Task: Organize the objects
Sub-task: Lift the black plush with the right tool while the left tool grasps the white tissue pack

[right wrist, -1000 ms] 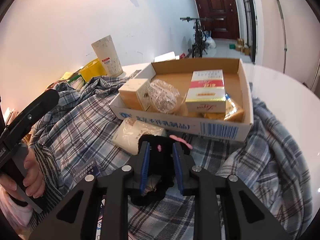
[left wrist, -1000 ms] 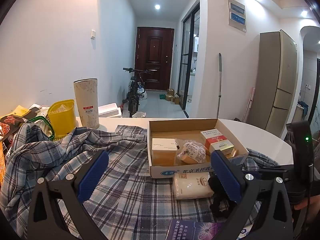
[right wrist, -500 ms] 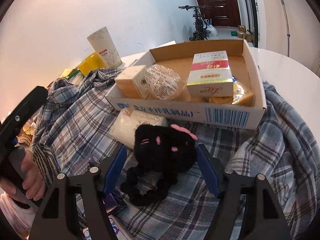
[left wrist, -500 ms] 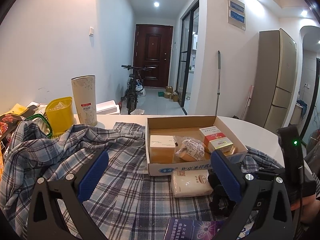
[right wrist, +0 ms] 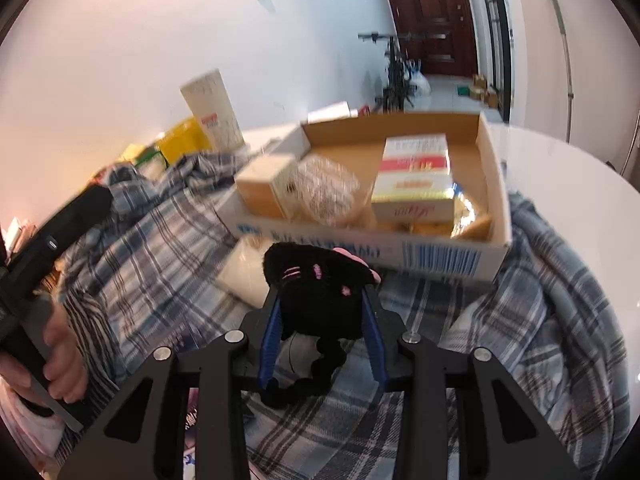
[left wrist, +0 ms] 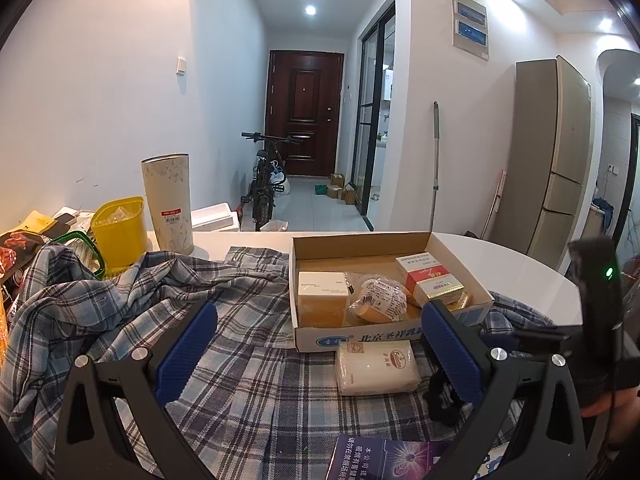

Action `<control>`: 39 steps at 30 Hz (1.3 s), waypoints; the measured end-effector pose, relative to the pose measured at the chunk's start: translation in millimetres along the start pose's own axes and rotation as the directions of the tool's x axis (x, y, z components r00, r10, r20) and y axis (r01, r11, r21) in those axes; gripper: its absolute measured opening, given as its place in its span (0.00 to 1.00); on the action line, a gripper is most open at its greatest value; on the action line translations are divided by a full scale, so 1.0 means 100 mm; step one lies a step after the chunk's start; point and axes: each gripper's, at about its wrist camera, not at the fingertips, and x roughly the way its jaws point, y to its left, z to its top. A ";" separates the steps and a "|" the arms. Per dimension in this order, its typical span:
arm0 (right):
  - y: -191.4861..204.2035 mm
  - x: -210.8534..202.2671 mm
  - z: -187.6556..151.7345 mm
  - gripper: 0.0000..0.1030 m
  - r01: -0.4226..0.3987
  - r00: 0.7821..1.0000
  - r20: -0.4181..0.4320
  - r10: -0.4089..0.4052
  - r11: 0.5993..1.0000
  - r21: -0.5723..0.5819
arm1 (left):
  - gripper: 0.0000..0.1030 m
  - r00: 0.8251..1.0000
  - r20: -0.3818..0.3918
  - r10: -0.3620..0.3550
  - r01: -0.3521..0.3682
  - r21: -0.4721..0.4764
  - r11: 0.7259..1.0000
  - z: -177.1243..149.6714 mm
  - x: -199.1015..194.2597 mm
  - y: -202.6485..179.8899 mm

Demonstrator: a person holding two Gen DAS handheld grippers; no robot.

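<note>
A bicycle [left wrist: 266, 184] stands in the hallway before a dark red door [left wrist: 306, 114], small cartons [left wrist: 340, 190] scattered on the tiled floor nearby. A mop handle [left wrist: 435, 164] leans against the white wall (beside a glass sliding door [left wrist: 370, 136]), while a tall beige refrigerator [left wrist: 554, 156] fills the right side.

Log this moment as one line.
right gripper: closing on black plush toy | left gripper: open, empty | cardboard box: ahead

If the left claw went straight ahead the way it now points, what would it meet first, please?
Probably the plaid shirt spread below the open left claw; the cardboard box stands right of that line, though depth is unclear.
</note>
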 end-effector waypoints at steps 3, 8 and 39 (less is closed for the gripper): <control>-0.07 -0.08 0.04 0.35 0.003 0.999 0.044 -0.005 0.999 0.035 | 1.00 1.000 -0.016 -0.011 0.012 0.016 1.000 -0.01 0.02 -0.03; -0.14 -0.26 0.12 0.34 0.036 0.991 0.130 -0.043 0.998 0.059 | 1.00 0.998 -0.052 -0.020 0.023 0.061 0.998 -0.05 0.09 -0.11; -0.31 -0.68 0.22 0.35 0.151 0.943 0.281 -0.178 0.982 0.116 | 0.89 0.832 -0.555 0.010 0.092 0.154 0.984 -0.46 1.35 -0.58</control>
